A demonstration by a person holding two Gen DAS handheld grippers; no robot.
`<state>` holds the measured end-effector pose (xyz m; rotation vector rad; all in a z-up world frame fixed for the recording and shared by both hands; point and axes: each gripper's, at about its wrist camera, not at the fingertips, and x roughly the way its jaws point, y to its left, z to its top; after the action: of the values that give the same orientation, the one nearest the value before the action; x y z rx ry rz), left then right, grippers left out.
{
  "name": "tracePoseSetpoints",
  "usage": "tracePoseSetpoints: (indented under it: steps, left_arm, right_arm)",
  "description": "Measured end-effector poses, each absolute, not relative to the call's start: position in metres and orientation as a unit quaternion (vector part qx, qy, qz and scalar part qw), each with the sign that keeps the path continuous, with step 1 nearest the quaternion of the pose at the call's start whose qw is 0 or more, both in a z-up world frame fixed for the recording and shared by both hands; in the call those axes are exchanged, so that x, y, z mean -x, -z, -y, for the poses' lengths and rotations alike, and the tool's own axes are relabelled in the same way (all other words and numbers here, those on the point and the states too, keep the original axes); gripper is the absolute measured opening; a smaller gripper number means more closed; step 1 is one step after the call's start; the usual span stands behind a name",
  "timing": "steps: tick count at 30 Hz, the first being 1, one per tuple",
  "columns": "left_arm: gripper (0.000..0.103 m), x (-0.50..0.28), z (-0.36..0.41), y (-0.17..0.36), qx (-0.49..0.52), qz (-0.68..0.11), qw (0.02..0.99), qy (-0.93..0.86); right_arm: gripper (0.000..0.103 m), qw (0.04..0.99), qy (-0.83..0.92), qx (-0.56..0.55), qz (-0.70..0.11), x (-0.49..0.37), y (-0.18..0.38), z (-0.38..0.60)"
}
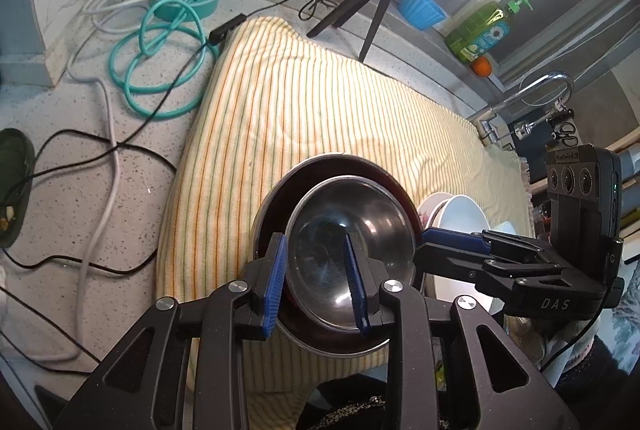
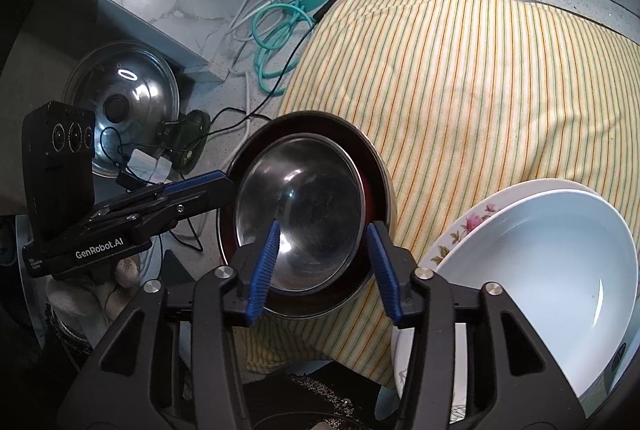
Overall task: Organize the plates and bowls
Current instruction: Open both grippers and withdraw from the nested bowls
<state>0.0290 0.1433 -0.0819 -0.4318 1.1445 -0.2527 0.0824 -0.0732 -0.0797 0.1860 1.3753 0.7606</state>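
Both the left tool (image 1: 318,284) and right tool (image 2: 326,270) are standing open, straddling the steel bowl's (image 2: 298,206) rim, near the surface's front edge.

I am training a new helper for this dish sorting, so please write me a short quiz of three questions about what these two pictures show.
1. True or false: the steel bowl sits inside a larger bowl.
2. What lies under these two bowls? A) striped towel B) wooden board C) metal tray
3. Fill in: the white bowl rests on a plate painted with pink ____.
Key: 1 true; 2 A; 3 flowers.
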Motion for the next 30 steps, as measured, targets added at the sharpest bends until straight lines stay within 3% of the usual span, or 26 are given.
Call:
tracePoseSetpoints:
  steps: [6,11,13,17,30]
  left_arm:
    - [0.061,-0.023,-0.134,0.068,0.162,-0.518,0.835,0.096]
    - [0.067,-0.021,-0.121,0.061,0.127,-0.508,0.848,0.081]
    - [0.067,-0.019,-0.115,0.057,0.117,-0.501,0.854,0.078]
    - [0.067,-0.014,-0.102,0.049,0.097,-0.485,0.866,0.074]
    - [0.067,-0.009,-0.062,0.034,0.070,-0.460,0.881,0.083]
  right_arm:
    - [0.055,0.714,-0.345,-0.095,-0.602,-0.083,0.069,0.084]
    - [0.070,0.732,-0.342,-0.096,-0.581,-0.081,0.056,0.098]
    - [0.071,0.740,-0.340,-0.091,-0.574,-0.080,0.052,0.103]
    - [0.083,0.763,-0.328,-0.076,-0.552,-0.078,0.041,0.119]
    - [0.083,0.806,-0.276,-0.072,-0.518,-0.076,0.017,0.183]
